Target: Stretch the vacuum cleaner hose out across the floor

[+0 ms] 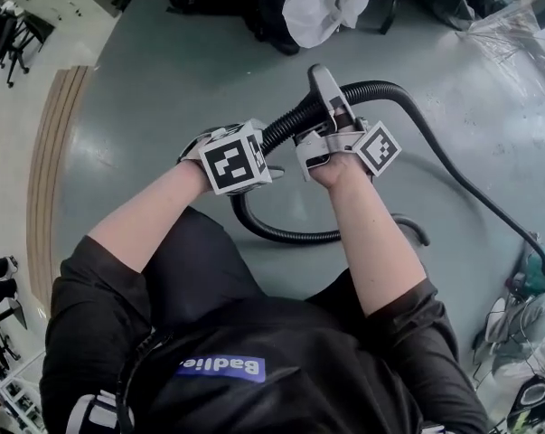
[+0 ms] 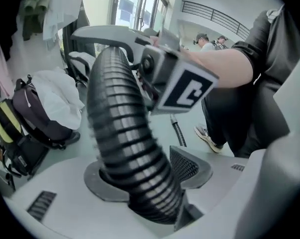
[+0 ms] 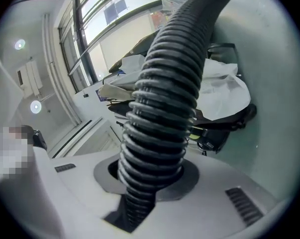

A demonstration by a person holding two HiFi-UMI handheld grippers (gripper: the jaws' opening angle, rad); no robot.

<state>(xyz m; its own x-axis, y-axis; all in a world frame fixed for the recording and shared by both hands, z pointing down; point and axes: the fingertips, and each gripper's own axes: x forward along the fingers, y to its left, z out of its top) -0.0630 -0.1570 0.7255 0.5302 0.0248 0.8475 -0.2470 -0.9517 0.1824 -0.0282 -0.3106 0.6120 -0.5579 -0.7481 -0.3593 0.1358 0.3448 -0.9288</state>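
Observation:
A black ribbed vacuum hose (image 1: 408,116) arches from between my two grippers out to the right across the grey floor, and another stretch curls under my arms (image 1: 281,235). My left gripper (image 1: 274,145) stands open around the hose (image 2: 122,128), which runs loosely between its jaws; the meshed right pad (image 2: 189,166) sits just beside it. My right gripper (image 1: 329,107) is shut on the hose (image 3: 164,93) a little farther along, squeezing its ribs at the jaws' base. In the left gripper view the right gripper's marker cube (image 2: 187,88) is close behind the hose.
A backpack and white cloth (image 1: 331,3) lie at the far side of the floor, also seen as a backpack (image 2: 33,121). A wooden strip (image 1: 60,170) edges the floor at left. Shoes and clutter (image 1: 525,319) sit at right. Clear plastic sheeting (image 1: 516,25) lies far right.

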